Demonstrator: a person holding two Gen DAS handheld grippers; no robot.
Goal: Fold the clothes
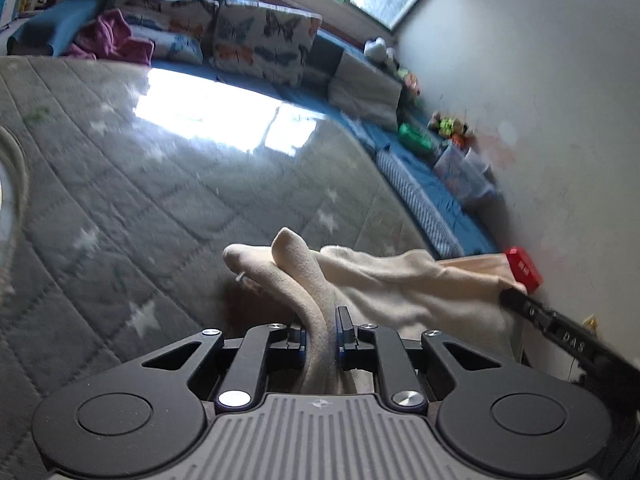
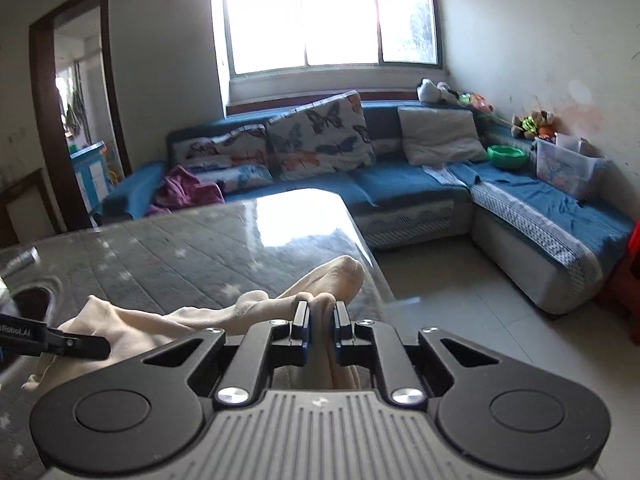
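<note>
Near the right edge of the tabletop (image 2: 168, 256), I've got the cream garment (image 1: 392, 284) strung between both tools. My left gripper (image 1: 322, 332) has its fingers (image 1: 344, 326) pinching a thick fold of the cream cloth; the fabric runs right through the narrow gap and bulges out ahead in two rounded lobes. My right gripper (image 2: 320, 326) is doing the same on its side, its fingers (image 2: 301, 320) pinching another bunch of the same cloth, with a rounded end poking forward toward the table's far right corner. From the left wrist view I can see the other tool's dark finger touching the cloth at the right, next to a small red object (image 1: 523, 270). From the right wrist view the left tool's finger shows low on the left, lying over the spread part of the garment. The tabletop wears a grey quilted cover with white stars under a glossy sheet, and window glare sits bright on its far end. Beyond it, a blue corner sofa (image 2: 412, 184) carries butterfly cushions (image 2: 320, 140), a purple cloth (image 2: 188, 192), a green bowl (image 2: 507, 156) and a clear box (image 2: 568, 168).
</note>
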